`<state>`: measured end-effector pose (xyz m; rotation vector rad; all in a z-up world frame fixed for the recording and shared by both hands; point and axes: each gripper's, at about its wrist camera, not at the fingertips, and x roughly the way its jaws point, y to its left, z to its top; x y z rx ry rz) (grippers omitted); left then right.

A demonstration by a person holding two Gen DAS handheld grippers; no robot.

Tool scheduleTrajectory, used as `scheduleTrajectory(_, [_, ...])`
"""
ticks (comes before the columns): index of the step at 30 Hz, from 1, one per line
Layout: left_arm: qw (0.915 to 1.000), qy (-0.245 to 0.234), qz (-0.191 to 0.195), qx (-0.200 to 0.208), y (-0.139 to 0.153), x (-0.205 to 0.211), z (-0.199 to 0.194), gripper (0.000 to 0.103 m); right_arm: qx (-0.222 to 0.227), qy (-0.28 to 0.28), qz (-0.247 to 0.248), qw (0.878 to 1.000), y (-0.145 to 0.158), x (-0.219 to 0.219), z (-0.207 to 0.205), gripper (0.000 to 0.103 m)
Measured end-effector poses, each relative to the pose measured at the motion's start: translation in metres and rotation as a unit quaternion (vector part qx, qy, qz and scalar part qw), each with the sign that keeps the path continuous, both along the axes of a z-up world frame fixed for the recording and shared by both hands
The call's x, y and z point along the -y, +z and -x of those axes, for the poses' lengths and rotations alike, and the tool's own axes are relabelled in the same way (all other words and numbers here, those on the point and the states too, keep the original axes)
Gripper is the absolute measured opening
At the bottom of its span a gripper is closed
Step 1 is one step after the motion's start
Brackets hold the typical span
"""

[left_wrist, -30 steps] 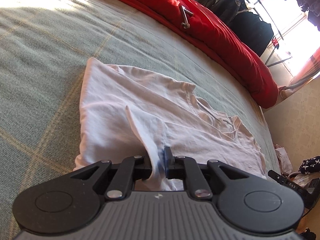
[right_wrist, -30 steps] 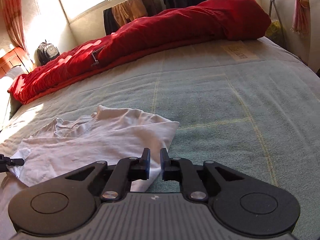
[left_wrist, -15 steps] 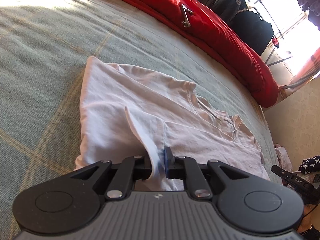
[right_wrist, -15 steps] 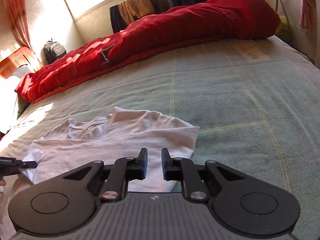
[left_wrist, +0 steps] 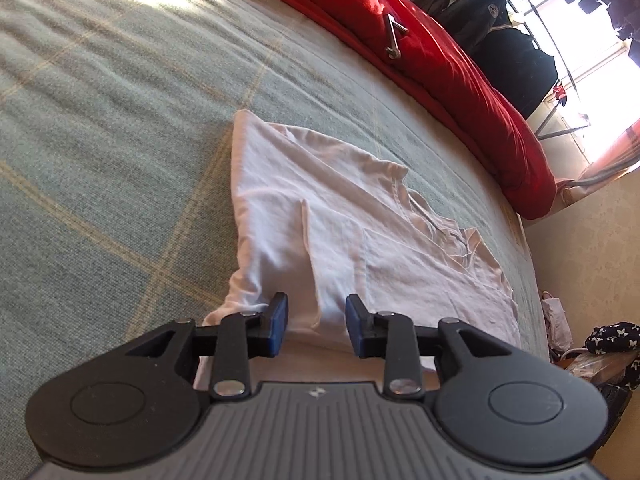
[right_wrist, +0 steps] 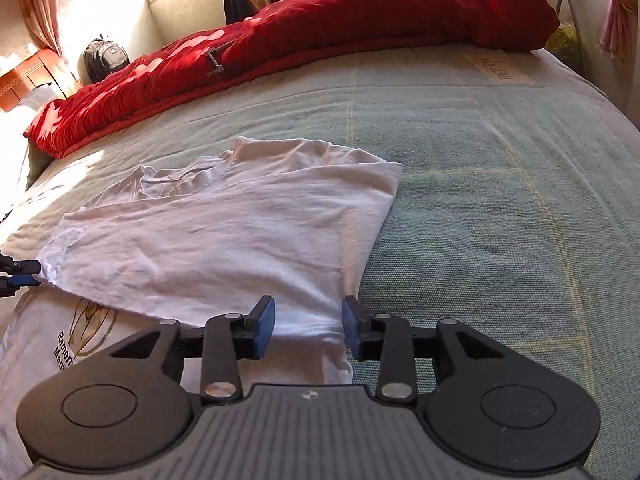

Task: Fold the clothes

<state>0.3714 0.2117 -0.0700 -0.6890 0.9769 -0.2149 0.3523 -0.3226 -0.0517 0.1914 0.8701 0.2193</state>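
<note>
On the green bedspread (right_wrist: 500, 168), white T-shirt (right_wrist: 224, 236) folded, both claws (left_wrist: 316, 320) (right_wrist: 308, 326) spread.

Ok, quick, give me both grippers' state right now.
Left gripper: open, holding nothing, white T-shirt lying between its fingers.
Right gripper: open, holding nothing, over the shirt's edge.

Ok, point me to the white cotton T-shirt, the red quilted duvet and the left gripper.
white cotton T-shirt (right_wrist: 224, 240), right wrist view, folded top layer.
red quilted duvet (right_wrist: 360, 20), right wrist view, middle bulge.
left gripper (left_wrist: 316, 322), left wrist view, between its fingertips.
</note>
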Motion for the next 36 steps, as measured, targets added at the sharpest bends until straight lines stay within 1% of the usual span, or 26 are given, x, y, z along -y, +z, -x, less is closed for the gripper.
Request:
scheduleTrajectory(2, [0.9998,0.009,-0.003,0.016,0.01,-0.007,0.006,0.032,0.002,0.002,0.01,1.0,0.003,-0.003,0.004,0.052])
scheduleTrajectory(3, [0.9995,0.013,-0.005,0.027,0.015,-0.01,0.006,0.037,0.004,0.001,0.011,1.0,0.005,-0.004,0.005,0.053])
scheduleTrajectory(4, [0.9994,0.015,-0.003,0.03,0.015,-0.009,0.004,0.041,0.006,0.001,0.012,1.0,0.006,-0.005,0.006,0.053])
scheduleTrajectory(6, [0.9993,0.019,0.003,0.033,0.015,-0.008,-0.001,0.042,0.011,-0.002,0.006,1.0,0.009,-0.007,0.007,0.056])
scheduleTrajectory(8, [0.9994,0.018,-0.013,0.026,0.006,-0.002,-0.006,0.042,0.013,-0.003,0.0,1.0,0.011,-0.01,0.009,0.058])
scheduleTrajectory(9, [0.9992,0.024,-0.022,0.022,0.001,-0.002,-0.005,0.039,0.015,-0.004,-0.002,1.0,0.013,-0.011,0.01,0.058])
scheduleTrajectory(10, [0.9989,0.031,-0.032,0.017,-0.005,-0.002,-0.004,0.034,0.017,-0.003,0.0,1.0,0.015,-0.013,0.012,0.058])
scheduleTrajectory(12, [0.9986,0.043,-0.021,0.021,-0.006,-0.009,0.004,0.026,0.021,0.001,0.004,1.0,0.018,-0.014,0.017,0.058])
scheduleTrajectory(15, [0.9984,0.05,-0.013,0.024,0.002,-0.015,0.013,0.026,0.028,0.007,0.0,1.0,0.025,-0.013,0.025,0.058])
scheduleTrajectory(16, [0.9984,0.043,-0.017,0.034,0.009,-0.012,0.012,0.029,0.032,0.008,-0.001,0.999,0.027,-0.014,0.026,0.058])
scheduleTrajectory(17, [0.9982,0.034,-0.022,0.044,0.016,-0.008,0.011,0.03,0.035,0.01,-0.004,0.999,0.029,-0.016,0.026,0.058])
scheduleTrajectory(19, [0.9973,0.012,-0.011,0.071,0.027,0.005,0.004,0.031,0.042,0.021,-0.012,0.999,0.033,-0.026,0.025,0.058])
scheduleTrajectory(22, [0.9969,-0.013,0.016,0.076,0.022,0.027,-0.014,0.035,0.047,0.042,-0.018,0.998,0.035,-0.043,0.023,0.058])
scheduleTrajectory(23, [0.9972,-0.017,0.018,0.071,0.017,0.035,-0.02,0.035,0.047,0.051,-0.018,0.997,0.036,-0.05,0.023,0.058])
scheduleTrajectory(25, [0.9982,-0.015,0.009,0.057,0.002,0.042,-0.023,0.035,0.047,0.061,-0.014,0.997,0.036,-0.057,0.025,0.058])
scheduleTrajectory(27, [0.9989,-0.011,0.0,0.046,-0.013,0.042,-0.02,0.031,0.046,0.068,-0.009,0.997,0.035,-0.058,0.03,0.058])
scheduleTrajectory(28, [0.9986,-0.011,0.003,0.052,-0.015,0.039,-0.016,0.031,0.045,0.069,-0.003,0.997,0.034,-0.056,0.033,0.058])
scheduleTrajectory(30, [0.9987,0.002,0.004,0.05,-0.009,0.028,-0.006,0.03,0.043,0.066,0.018,0.997,0.03,-0.051,0.038,0.062])
scheduleTrajectory(31, [0.9986,-0.001,-0.004,0.053,-0.002,0.027,-0.005,0.031,0.042,0.064,0.027,0.997,0.028,-0.049,0.041,0.062])
scheduleTrajectory(32, [0.9983,-0.005,-0.012,0.057,0.005,0.026,-0.005,0.033,0.041,0.063,0.025,0.997,0.027,-0.047,0.043,0.062])
scheduleTrajectory(34, [0.9958,-0.019,-0.037,0.082,0.021,0.031,-0.01,0.034,0.039,0.059,0.02,0.997,0.024,-0.043,0.047,0.062])
scheduleTrajectory(35, [0.9943,-0.028,-0.054,0.087,0.021,0.033,-0.013,0.036,0.04,0.058,0.012,0.997,0.024,-0.042,0.049,0.062])
scheduleTrajectory(36, [0.9925,-0.037,-0.072,0.091,0.02,0.036,-0.016,0.04,0.044,0.056,0.002,0.997,0.024,-0.042,0.053,0.062])
